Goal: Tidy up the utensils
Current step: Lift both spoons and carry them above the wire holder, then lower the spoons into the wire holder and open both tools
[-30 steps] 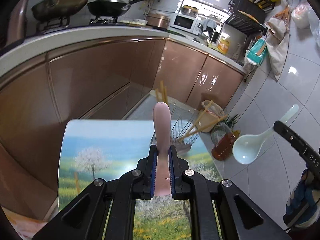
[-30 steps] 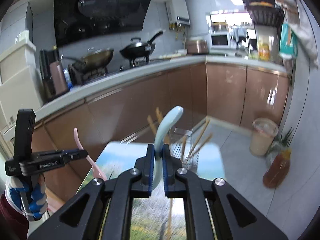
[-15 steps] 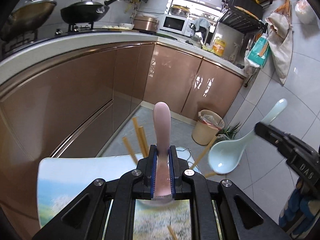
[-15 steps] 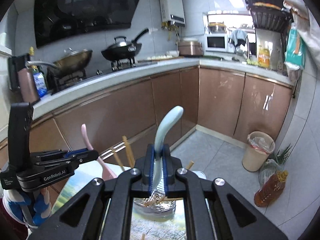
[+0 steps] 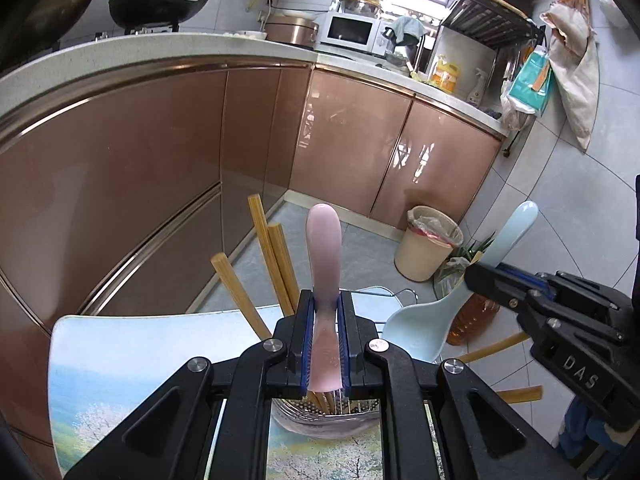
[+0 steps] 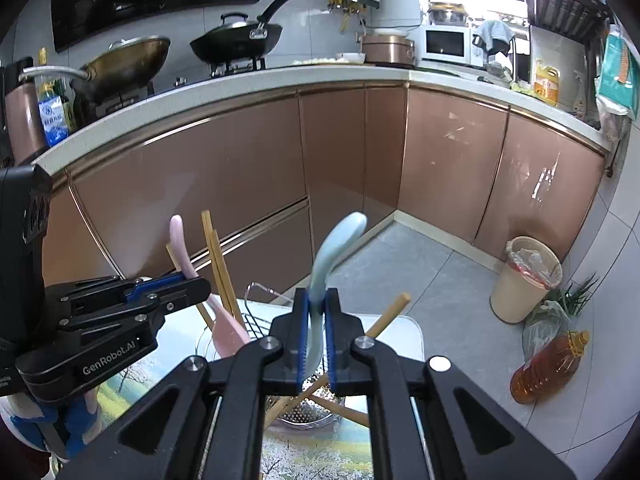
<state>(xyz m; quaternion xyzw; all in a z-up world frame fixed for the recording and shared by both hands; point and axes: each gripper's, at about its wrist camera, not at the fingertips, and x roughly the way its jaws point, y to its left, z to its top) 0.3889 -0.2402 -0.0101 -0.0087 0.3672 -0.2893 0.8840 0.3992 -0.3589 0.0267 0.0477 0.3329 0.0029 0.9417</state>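
Observation:
My left gripper (image 5: 326,344) is shut on a pink spoon (image 5: 324,248), handle up, held over a metal utensil holder (image 5: 328,408) with wooden chopsticks (image 5: 272,264) standing in it. My right gripper (image 6: 316,340) is shut on a light blue spoon (image 6: 332,256), handle up, over the same holder (image 6: 308,412). In the left wrist view the blue spoon's bowl (image 5: 420,328) hangs just right of the holder. In the right wrist view the pink spoon's bowl (image 6: 228,332) sits at the holder's left rim beside the chopsticks (image 6: 218,264).
The holder stands on a small table with a landscape-print top (image 5: 120,360). Brown kitchen cabinets (image 5: 160,160) run behind. On the tiled floor are a beige bin (image 6: 524,276) and an oil bottle (image 6: 548,368).
Both grippers moved forward and down toward the holder. The two spoons came closer together, and their bowls now hang at the holder's rim among the chopsticks.

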